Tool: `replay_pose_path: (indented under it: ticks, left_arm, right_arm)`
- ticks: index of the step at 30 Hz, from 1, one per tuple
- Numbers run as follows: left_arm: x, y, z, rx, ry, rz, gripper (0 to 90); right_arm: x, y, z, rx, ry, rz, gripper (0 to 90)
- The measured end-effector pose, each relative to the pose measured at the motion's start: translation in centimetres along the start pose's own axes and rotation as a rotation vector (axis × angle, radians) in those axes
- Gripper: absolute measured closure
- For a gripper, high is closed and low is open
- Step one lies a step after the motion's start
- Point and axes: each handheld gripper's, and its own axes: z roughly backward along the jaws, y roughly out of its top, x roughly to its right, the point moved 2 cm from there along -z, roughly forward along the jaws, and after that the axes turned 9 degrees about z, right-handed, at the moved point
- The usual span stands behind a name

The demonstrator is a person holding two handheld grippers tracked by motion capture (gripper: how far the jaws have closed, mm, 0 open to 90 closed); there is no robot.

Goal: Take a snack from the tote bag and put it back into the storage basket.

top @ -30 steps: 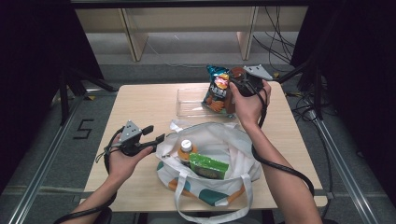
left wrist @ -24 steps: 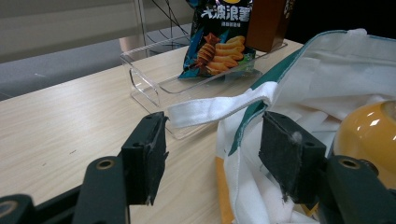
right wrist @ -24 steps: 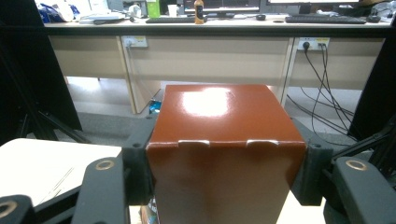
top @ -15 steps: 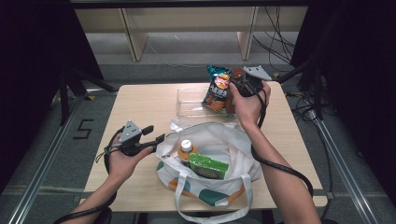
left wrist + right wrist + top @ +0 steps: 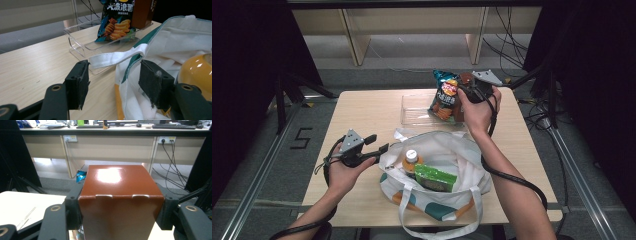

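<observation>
My right gripper [image 5: 117, 217] clamps the brown box [image 5: 118, 202] upright over the clear tray's [image 5: 414, 112] far end, beside the chip bag [image 5: 444, 95]; my left gripper [image 5: 113, 85], nearer the tote bag [image 5: 462, 150], gapes at its rim.

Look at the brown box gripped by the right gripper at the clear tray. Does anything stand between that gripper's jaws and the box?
No. In the right gripper view the right gripper has its jaws pressed flat against both sides of the brown box, with nothing between. The chip bag stands beside the box in the clear tray, outside the grip.
</observation>
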Motion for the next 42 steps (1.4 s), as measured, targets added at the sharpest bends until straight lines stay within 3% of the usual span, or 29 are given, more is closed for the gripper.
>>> replay_pose_path:
  ticks: [4,5,7,16,22,30,42]
  left_arm:
    - [0.1,0.0,0.0,-0.002,0.003,0.001,40.1]
    - [0.1,0.0,0.0,-0.002,0.003,0.002,40.1]
    - [0.1,0.0,0.0,-0.006,0.007,0.0,40.1]
    - [0.0,0.0,0.0,-0.002,0.003,-0.003,40.0]
    - [0.0,0.1,0.1,0.004,0.001,0.0,40.1]
    - [0.0,0.0,0.0,0.001,-0.001,0.002,40.1]
    - [0.0,0.0,0.0,-0.005,0.0,-0.004,40.1]
  right_arm:
    - [-0.1,0.1,-0.1,-0.008,0.002,-0.007,38.9]
    - [0.2,0.1,-0.2,-0.003,0.005,0.02,38.9]
    - [0.0,0.1,-0.2,-0.016,0.004,-0.01,38.8]
    - [0.1,-0.4,-1.0,-0.037,0.007,-0.007,38.8]
    - [0.3,-0.5,-1.6,-0.034,0.002,0.025,38.8]
    - [0.2,-0.6,-1.8,-0.042,-0.003,-0.013,38.8]
    - [0.0,-1.1,-2.1,-0.047,-0.008,0.006,39.0]
